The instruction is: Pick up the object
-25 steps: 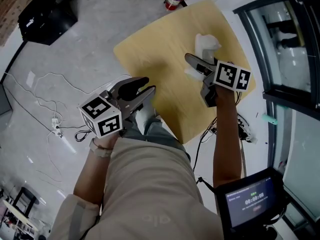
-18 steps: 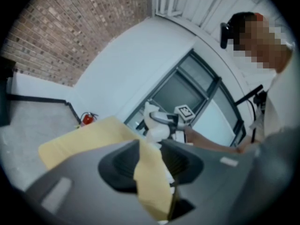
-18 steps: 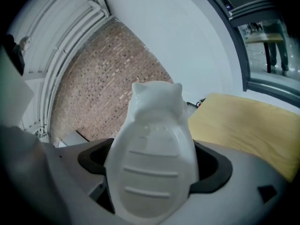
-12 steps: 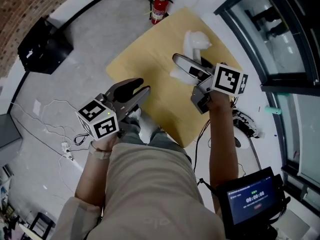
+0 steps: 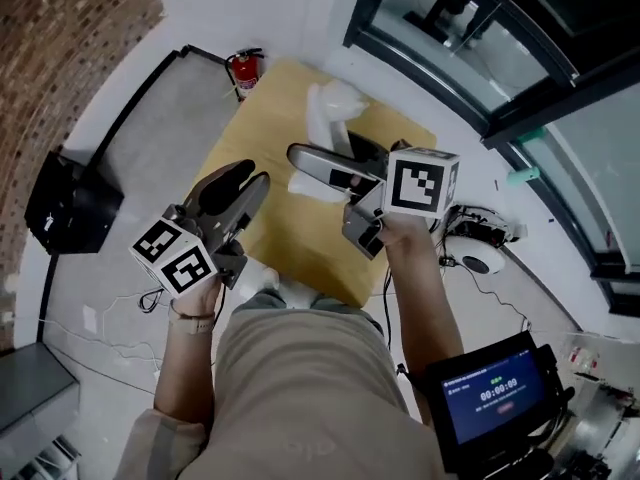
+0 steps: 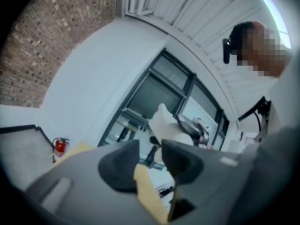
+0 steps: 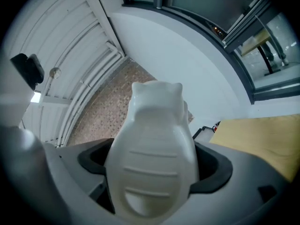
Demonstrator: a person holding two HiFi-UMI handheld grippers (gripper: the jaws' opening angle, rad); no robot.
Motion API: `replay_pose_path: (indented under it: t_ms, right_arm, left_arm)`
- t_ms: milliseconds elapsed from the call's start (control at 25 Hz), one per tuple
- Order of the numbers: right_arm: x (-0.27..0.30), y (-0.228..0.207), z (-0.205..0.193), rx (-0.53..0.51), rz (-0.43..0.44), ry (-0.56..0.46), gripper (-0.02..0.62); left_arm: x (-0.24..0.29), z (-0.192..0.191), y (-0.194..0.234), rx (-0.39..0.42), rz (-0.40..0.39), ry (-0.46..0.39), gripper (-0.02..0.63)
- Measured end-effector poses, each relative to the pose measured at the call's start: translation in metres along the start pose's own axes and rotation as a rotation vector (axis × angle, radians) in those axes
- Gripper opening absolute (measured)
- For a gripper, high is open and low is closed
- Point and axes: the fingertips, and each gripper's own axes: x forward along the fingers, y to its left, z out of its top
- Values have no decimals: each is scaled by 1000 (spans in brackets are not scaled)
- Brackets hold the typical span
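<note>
The white moulded object [image 7: 154, 139] sat pinched between the jaws of the right gripper [image 5: 322, 166], held above the wooden table [image 5: 268, 118] and clear of its top; in the right gripper view the jaws pressed on its broad ribbed lower body, with the narrower two-lobed top standing out beyond them. It looked like hollow, smooth plastic; so probably light, fairly stiff, and somewhat slippery; the shallow ribs at the widest part seemed the surest place to take hold, and a hard squeeze might dent the shell.

The left gripper [image 5: 245, 183] hung over the table's near edge, jaws a little apart with nothing between them; only the table edge showed through the gap.

Open room lay above the table and toward its near side; beyond the table's far side a dark-framed glass wall [image 5: 470, 38] stood close, and a fire extinguisher [image 5: 243, 68] stood on the floor by its far left corner; a swing toward those sides would call for care.
</note>
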Motion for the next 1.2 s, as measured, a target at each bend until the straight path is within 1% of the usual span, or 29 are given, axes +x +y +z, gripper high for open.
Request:
replay_pose_path:
  t_ms: [120,200,280,400,520,680,840,960,1000,1080,1200]
  right_arm:
    - [-16,3,8,10,0,-60,491]
    - [-33,3,11,10,-18,-95,491]
    - [-46,7,11,12,-16,-138,491]
    - [-75,18,13,13,-7,-198,491]
    - [-108,17,21,23,-15,-243,491]
    - [-132,16,15,24,-40,-282,491]
    - [-147,20,12,38,-31,-333,491]
    - [-157,22,12,44,-22,-361,491]
    - [-160,23,12,46,-19,-369,491]
    - [-165,22,11,50,-18,-383,491]
    - [-168,22,11,59,-11,-407,491]
  left_arm:
    - [21,15,-10,9,-46,-12,132]
    - [35,21,-22,16,-87,-19,133]
    - [44,24,-32,30,-126,-18,132]
    - [60,31,-62,57,-176,-11,132]
    - [89,35,-92,79,-225,-1,130]
    - [109,33,-118,92,-283,15,129]
    - [125,24,-142,98,-359,44,123]
    - [133,20,-159,82,-401,54,123]
    - [135,18,-164,77,-413,59,115]
    - [138,14,-173,73,-430,63,56]
    - [141,11,-178,68,-444,61,3]
